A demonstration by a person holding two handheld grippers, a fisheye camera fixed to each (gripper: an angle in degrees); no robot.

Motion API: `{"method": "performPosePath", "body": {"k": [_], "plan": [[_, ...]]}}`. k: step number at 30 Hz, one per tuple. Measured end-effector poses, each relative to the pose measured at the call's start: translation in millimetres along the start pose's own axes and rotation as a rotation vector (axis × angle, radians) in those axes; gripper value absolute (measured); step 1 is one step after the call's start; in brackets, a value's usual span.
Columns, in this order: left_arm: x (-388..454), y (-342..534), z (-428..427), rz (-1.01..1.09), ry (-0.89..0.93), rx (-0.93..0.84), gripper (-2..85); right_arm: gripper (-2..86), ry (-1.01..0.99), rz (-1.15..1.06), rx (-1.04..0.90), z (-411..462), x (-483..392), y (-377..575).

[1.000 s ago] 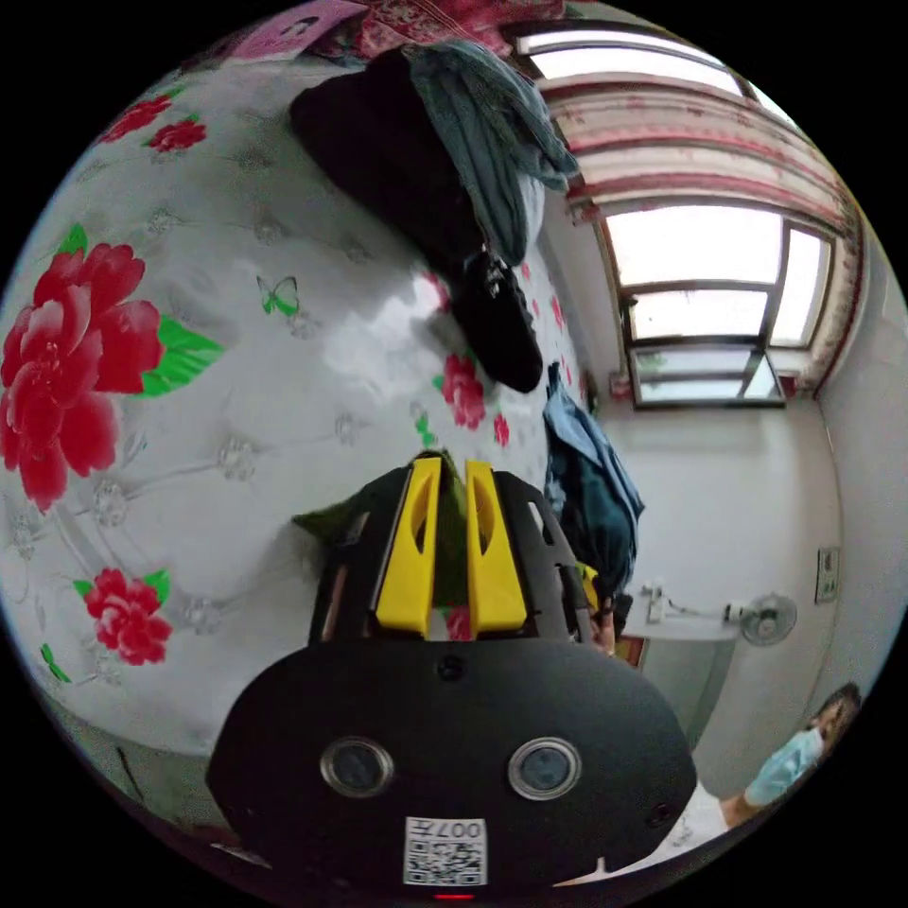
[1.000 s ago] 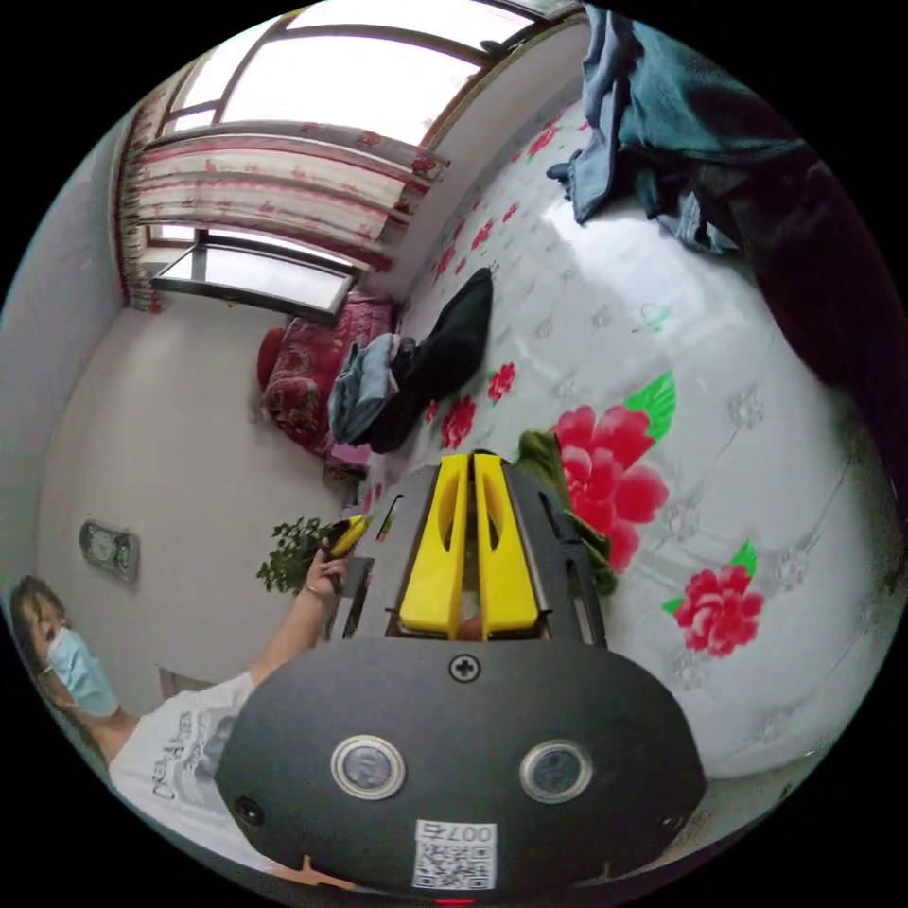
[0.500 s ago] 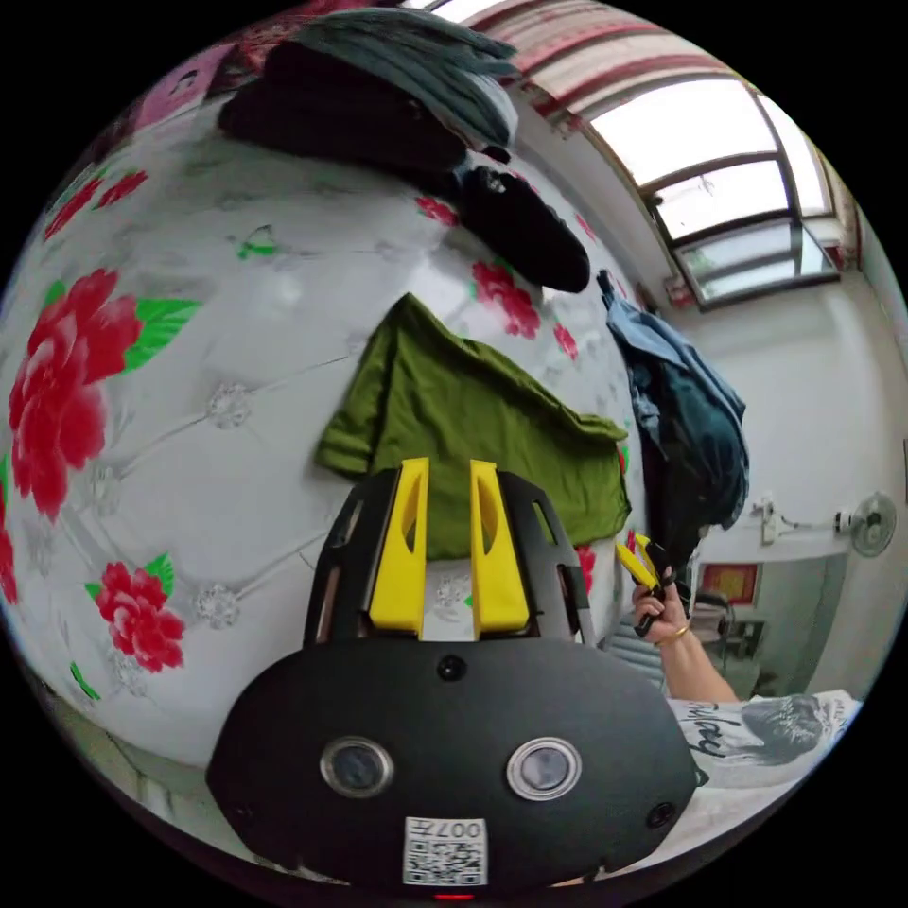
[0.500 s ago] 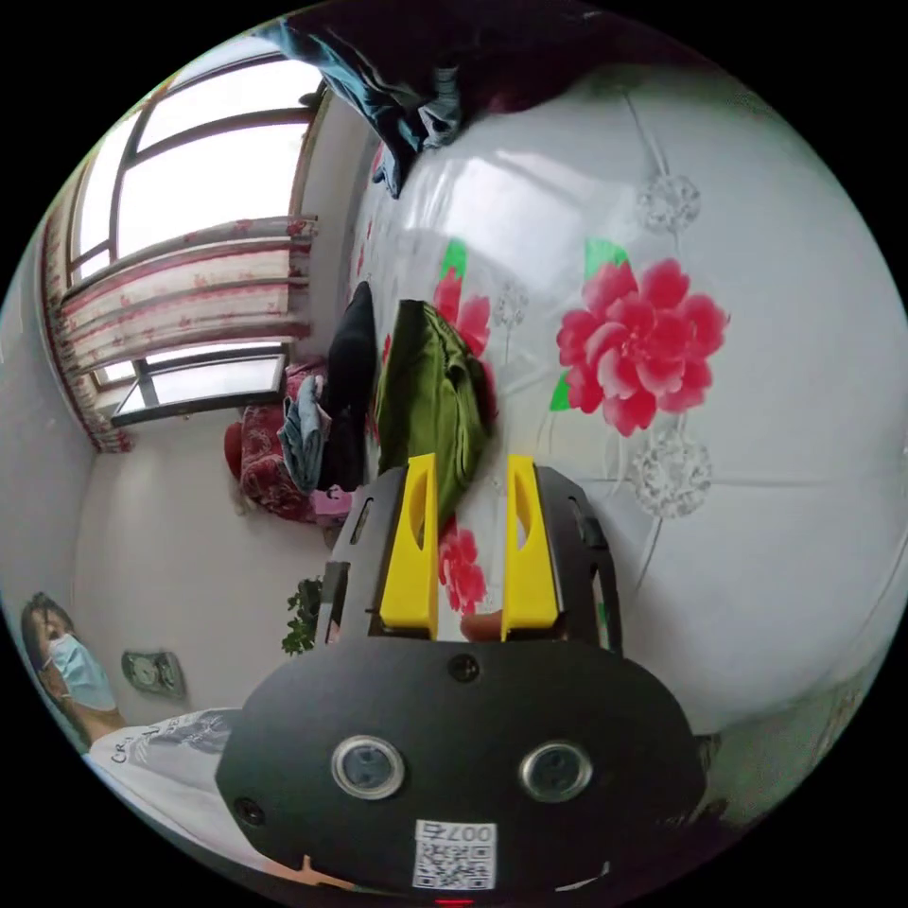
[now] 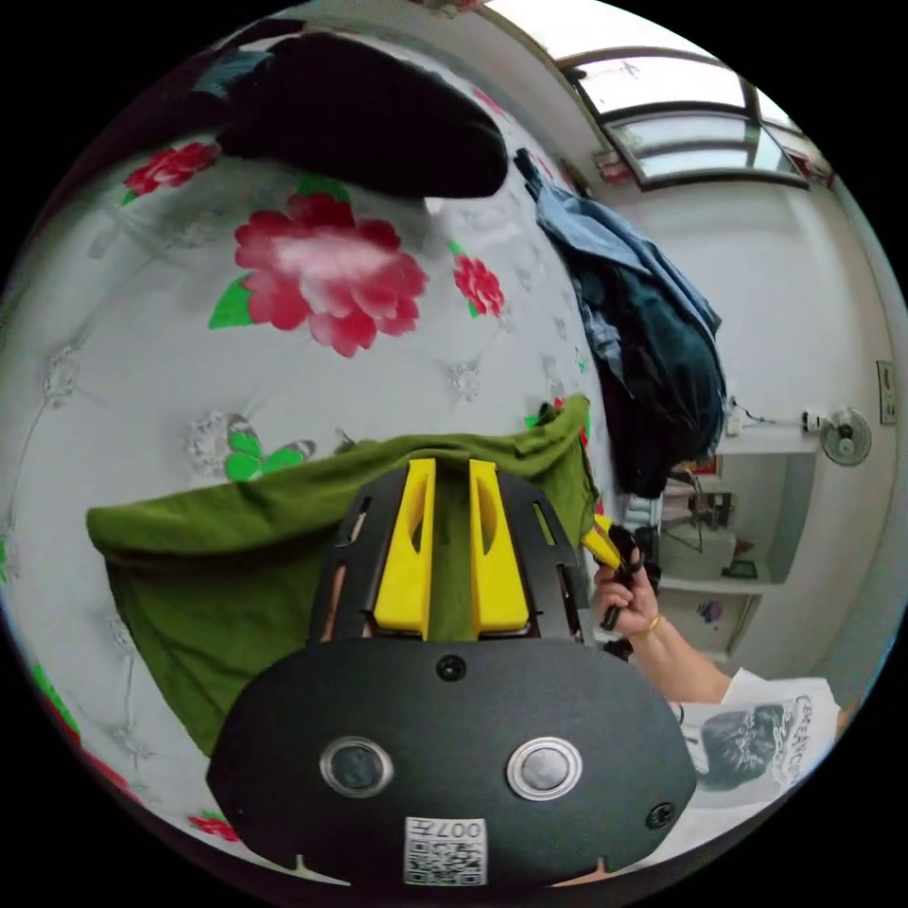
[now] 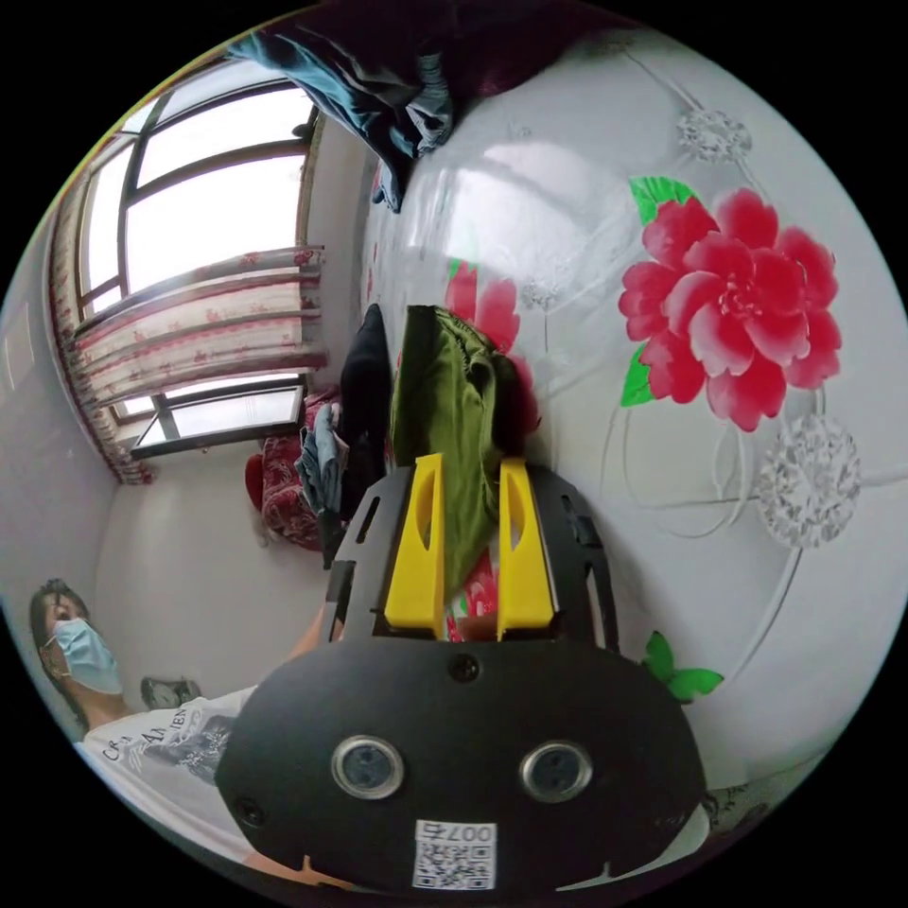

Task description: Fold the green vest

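We're seeing the green vest [image 5: 236, 558] lying on the floral bed cover [image 5: 123, 378]. Left gripper [image 5: 452, 473] jaws are sitting nearly closed with vest fabric between them — looks pinched. Right gripper [image 6: 470, 468] jaws are gaping partway, cloth running into the gap — can't tell if they're pressing it.

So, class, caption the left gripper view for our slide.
Left hand-held gripper poised over a green vest on a floral bedspread.

The green vest [image 5: 236, 558] is soft matt cloth. The flowered bed cover [image 6: 605, 236] looks glossy, smooth and tufted. Both grippers' yellow jaws look like matt plastic.
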State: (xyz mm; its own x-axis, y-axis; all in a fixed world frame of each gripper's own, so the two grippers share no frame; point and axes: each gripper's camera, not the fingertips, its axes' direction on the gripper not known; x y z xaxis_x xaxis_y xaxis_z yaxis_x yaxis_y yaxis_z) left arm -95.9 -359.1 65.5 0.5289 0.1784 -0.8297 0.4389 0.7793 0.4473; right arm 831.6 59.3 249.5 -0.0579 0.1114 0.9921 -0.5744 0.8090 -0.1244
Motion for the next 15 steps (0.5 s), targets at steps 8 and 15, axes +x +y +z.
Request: {"method": "performPosePath", "body": {"k": [8, 15], "plan": [[-23, 21, -23, -0.104, 0.049, 0.182, 4.8, 4.9, 0.017, 0.028, -0.005, 23, 24, 5], [2, 100, -38, 0.044, -0.217, 0.178, 5.3, 4.4, 0.427, -0.284, 0.135, 21, -52, 6]]}}
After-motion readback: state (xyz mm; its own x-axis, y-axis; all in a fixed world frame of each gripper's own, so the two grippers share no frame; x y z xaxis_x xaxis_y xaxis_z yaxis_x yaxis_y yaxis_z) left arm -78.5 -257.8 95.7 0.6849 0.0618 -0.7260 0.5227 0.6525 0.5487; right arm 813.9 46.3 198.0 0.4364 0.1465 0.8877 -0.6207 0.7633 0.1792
